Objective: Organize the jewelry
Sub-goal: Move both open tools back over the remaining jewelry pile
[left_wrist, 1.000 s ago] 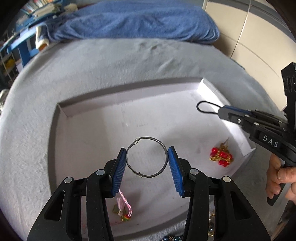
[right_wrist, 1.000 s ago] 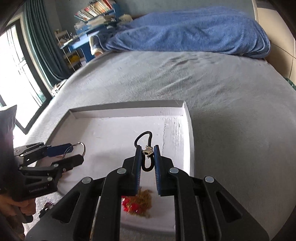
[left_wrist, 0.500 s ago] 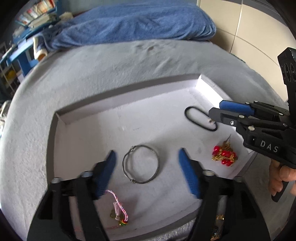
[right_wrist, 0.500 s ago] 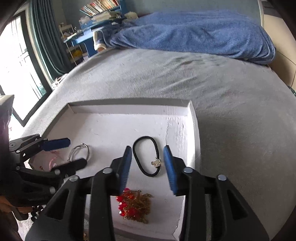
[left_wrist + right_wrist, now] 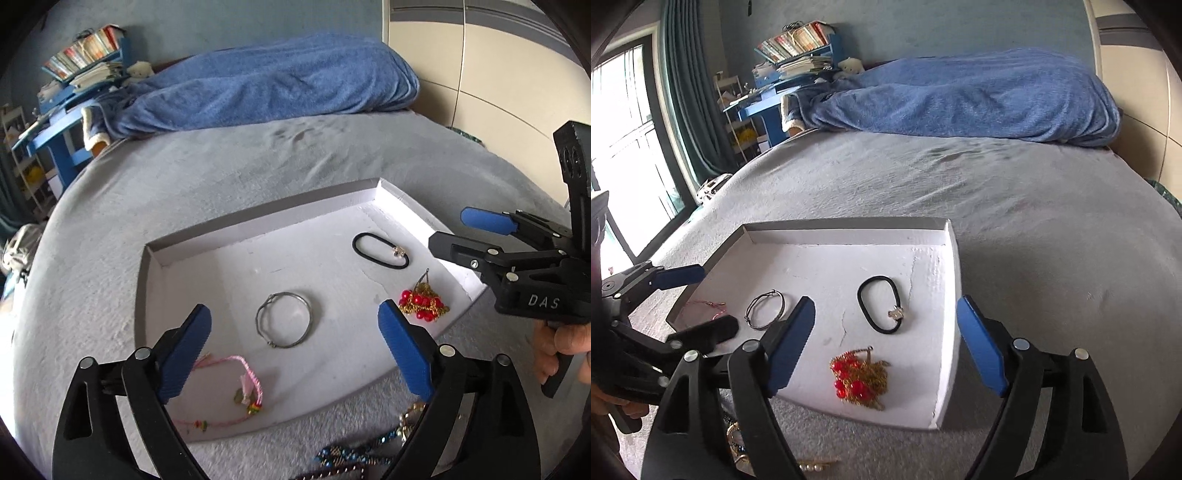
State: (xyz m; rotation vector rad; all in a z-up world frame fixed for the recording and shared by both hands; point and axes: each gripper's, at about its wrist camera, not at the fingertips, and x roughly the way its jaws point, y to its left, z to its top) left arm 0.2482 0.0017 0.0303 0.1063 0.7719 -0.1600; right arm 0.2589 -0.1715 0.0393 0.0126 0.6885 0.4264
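A white shallow tray (image 5: 229, 229) (image 5: 945, 258) lies on the grey bed. In it lie a grey wire bangle (image 5: 283, 324) (image 5: 765, 309), a black hair band with a small charm (image 5: 380, 250) (image 5: 882, 309), a red-bead gold chain piece (image 5: 423, 305) (image 5: 860, 380) and a pink cord bracelet (image 5: 236, 391) (image 5: 707, 304). My left gripper (image 5: 293, 350) (image 5: 701, 299) is open and empty, pulled back above the tray's near edge. My right gripper (image 5: 884, 350) (image 5: 454, 230) is open and empty, by the tray's right side.
More loose jewelry lies on the bed in front of the tray: a blue beaded piece (image 5: 351, 456), a gold piece (image 5: 410, 421) and a pearl clip (image 5: 816, 466). A blue blanket (image 5: 960, 99) is heaped at the far end. Shelves and a window (image 5: 624, 147) stand at the left.
Both grippers opened, let go of the bangle and the hair band in the tray, then drew back and up. Both pieces now lie flat on the tray floor.
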